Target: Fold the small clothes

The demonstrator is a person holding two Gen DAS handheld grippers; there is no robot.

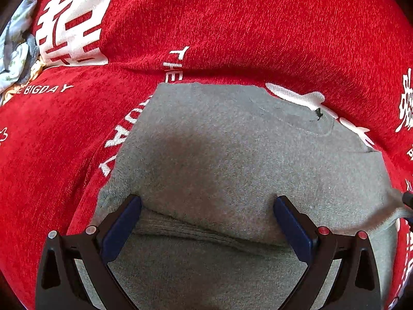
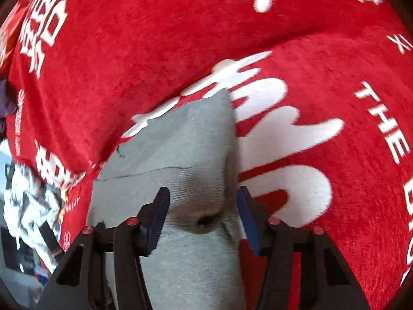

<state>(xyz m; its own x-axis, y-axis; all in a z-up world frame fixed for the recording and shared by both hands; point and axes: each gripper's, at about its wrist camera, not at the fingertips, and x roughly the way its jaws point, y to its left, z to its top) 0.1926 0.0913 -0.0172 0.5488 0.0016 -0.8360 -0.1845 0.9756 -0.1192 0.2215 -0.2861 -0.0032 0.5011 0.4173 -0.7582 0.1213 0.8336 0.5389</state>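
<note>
On the red cover lies a grey garment, soft, light, floppy. Left tool gapes released over it; right tool straddles its bunched edge, unclenched — best pinched there.

grey garment: 1 | red printed cover: 1 | heap of other clothes: 1

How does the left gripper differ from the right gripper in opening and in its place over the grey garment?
The left gripper stands wide open; the right gripper is narrower. The left hangs over the middle of the grey garment, at a fold; the right straddles its bunched edge beside the red cover. Neither pinches cloth yet. Both have blue pads.
</note>
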